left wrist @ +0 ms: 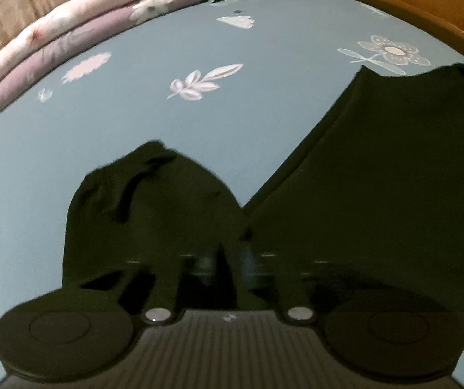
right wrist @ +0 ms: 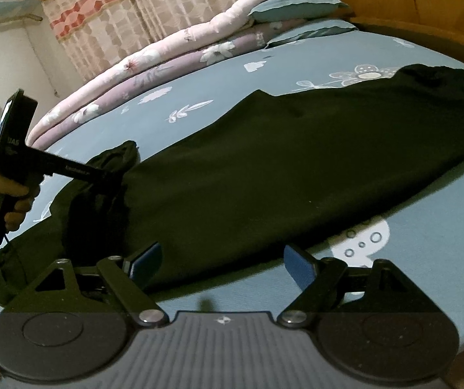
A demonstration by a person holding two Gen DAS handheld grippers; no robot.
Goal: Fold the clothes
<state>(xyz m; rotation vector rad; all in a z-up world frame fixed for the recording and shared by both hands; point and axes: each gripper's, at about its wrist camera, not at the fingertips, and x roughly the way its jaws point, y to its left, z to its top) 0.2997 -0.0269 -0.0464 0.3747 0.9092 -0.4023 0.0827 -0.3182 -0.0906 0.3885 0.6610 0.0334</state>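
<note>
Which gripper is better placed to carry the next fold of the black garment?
Left. The left gripper is already shut on a bunched end of the black garment, while the right gripper is open beside its near edge, holding nothing.

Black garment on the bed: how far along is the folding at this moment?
Done: the black garment lies spread lengthwise on the blue bedsheet; no finished fold is visible. In hand: the left gripper is shut on a bunched end of it, lifted off the sheet. The right gripper is open at the near edge, holding nothing. Left: essentially the whole fold.
</note>
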